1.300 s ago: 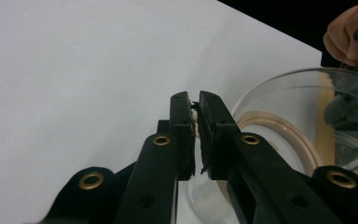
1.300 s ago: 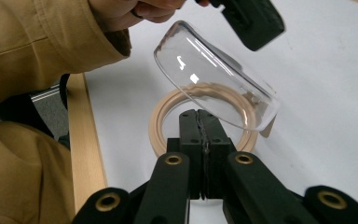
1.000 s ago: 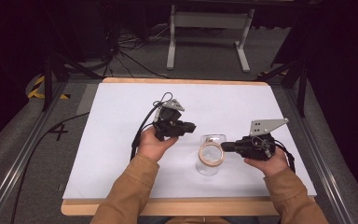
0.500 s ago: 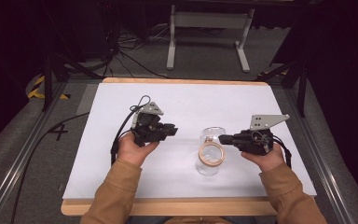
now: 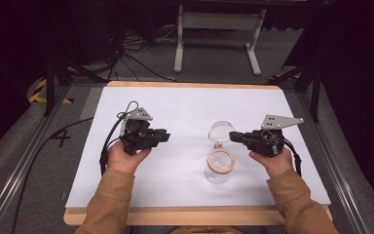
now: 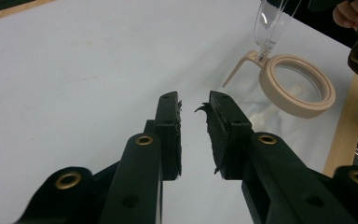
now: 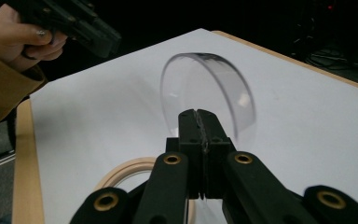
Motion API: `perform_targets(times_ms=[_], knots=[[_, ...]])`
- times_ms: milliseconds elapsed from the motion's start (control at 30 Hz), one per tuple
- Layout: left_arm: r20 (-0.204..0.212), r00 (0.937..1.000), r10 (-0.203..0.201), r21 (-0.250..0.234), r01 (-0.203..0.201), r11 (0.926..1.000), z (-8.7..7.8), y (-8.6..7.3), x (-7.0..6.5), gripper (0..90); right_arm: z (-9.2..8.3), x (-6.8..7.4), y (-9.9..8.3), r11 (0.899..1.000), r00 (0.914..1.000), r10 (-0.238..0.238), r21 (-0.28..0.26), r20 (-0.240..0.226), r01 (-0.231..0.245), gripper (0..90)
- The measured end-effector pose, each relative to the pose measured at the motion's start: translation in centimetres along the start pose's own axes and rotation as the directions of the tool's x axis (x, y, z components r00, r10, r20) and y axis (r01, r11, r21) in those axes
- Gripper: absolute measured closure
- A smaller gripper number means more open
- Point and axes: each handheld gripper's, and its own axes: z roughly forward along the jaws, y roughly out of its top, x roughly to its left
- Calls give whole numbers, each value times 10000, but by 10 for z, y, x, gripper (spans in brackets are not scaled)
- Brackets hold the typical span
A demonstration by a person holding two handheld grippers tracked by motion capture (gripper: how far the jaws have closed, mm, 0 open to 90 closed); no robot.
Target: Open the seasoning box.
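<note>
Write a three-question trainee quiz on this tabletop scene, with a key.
1. True or false: the right gripper is shut on the clear lid of the jar.
2. The jar's rim ring is: A beige, B blue, C black.
3. Fill in: the left gripper's jaws are ___ and hold nothing.

Key: 1 true; 2 A; 3 open.

The jar (image 5: 217,168) stands on the table (image 5: 185,105), right of centre and toward the near edge. Its hinged lid (image 5: 221,130) stands raised behind the jar's rim ring (image 5: 221,160). The left gripper (image 5: 161,137) is well apart to the jar's left; the right gripper (image 5: 232,136) is at the lid, from the right.
</note>
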Motion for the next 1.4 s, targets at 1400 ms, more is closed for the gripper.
perform_targets(times_ms=[1400], knots=[[-217,9922,-1227,-317,1220,9920,-17,-11,30,609,-50,-49,-15,9968,9419,546,370,3313,-708,731]])
